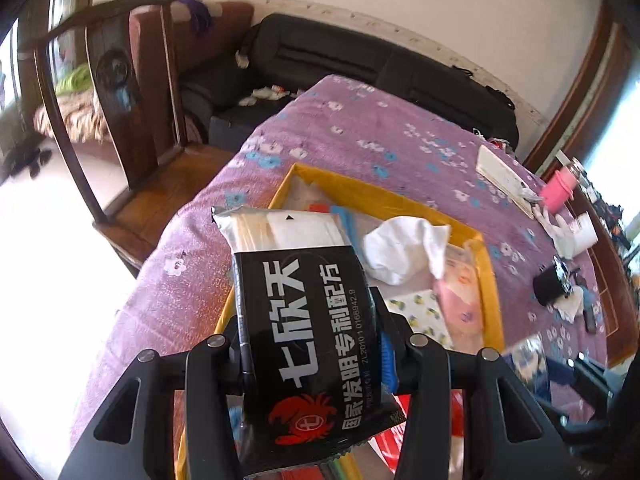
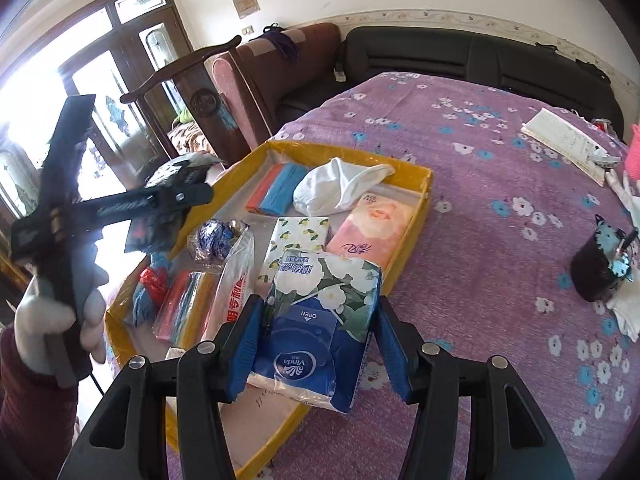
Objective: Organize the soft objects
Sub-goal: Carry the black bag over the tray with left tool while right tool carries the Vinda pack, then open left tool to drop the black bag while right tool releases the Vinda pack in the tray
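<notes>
Left tongs [image 1: 312, 344] clamping black packet [image 1: 304, 320], right tongs [image 2: 316, 344] gripping Vinda tissue pack [image 2: 320, 328]; yellow tray [image 2: 424, 192] below, crowded

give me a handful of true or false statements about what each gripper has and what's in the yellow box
1. The left gripper is shut on a black packet with white Chinese lettering. True.
2. The right gripper is open and holds nothing. False: its jaws grip a blue Vinda tissue pack.
3. A crumpled white cloth lies inside the yellow box. True.
4. The yellow box sits on a bare wooden table. False: it rests on a purple flowered cloth.
5. The pink tissue pack lies outside the box. False: it is inside, by the box's right wall.
</notes>
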{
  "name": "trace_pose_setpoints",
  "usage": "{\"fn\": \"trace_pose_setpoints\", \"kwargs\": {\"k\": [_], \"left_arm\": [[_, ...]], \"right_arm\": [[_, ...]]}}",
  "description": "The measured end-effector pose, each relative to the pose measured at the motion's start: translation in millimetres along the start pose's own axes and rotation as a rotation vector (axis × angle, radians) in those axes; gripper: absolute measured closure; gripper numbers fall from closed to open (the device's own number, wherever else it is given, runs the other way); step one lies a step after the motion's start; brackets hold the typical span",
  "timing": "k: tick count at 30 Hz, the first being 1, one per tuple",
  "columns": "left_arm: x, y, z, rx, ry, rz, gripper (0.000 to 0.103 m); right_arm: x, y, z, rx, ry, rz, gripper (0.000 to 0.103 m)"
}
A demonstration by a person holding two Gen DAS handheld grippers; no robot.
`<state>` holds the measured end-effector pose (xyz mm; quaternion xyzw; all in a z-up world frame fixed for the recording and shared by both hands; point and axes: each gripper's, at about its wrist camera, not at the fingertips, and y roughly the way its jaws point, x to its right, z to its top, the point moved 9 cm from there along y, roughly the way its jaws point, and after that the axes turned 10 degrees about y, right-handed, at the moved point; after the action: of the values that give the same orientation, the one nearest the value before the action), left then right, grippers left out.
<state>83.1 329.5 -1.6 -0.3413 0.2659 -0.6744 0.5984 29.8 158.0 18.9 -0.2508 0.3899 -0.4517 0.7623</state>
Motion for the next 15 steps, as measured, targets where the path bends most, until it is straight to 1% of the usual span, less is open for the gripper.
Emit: {"fn": "trace_pose_setpoints", "kwargs": {"k": [4,7,10,13,14,15], "left_arm": [[-7.9,18.1,1.4,-0.036,-0.036,-0.021,0.058],[-9.5,29.0,5.5,-0.054,-0.042,-0.029,0.058],[-9.7,39.8,12.8,-0.065,-0.036,-0.018,0.058],[-11.0,54.1,15.7,-0.092,-0.056,-0.028,0.058],[-12.0,56.9,16.8,-0.09,-0.048,-0.003,0.056],[-10.2,58.4,18.3,-0.087,-0.042,-0.002,0.054]], "right_arm": [[-0.8,9.7,-0.4,-0.015,0.002,0.008,0.043],[0.2,17.2,-0.2,-0.026,0.008,0.014,0.043],[-0.6,21.6,1.2,-0.023,-0.004,0.005,0.043],[-2.5,23.8,3.7,-0.021,-0.021,0.0,0.043],[-3.3,24.6,4.6,-0.021,-0.026,0.0,0.043],[-4.2,25.2,5.2,-0.022,-0.029,0.0,0.043]]}}
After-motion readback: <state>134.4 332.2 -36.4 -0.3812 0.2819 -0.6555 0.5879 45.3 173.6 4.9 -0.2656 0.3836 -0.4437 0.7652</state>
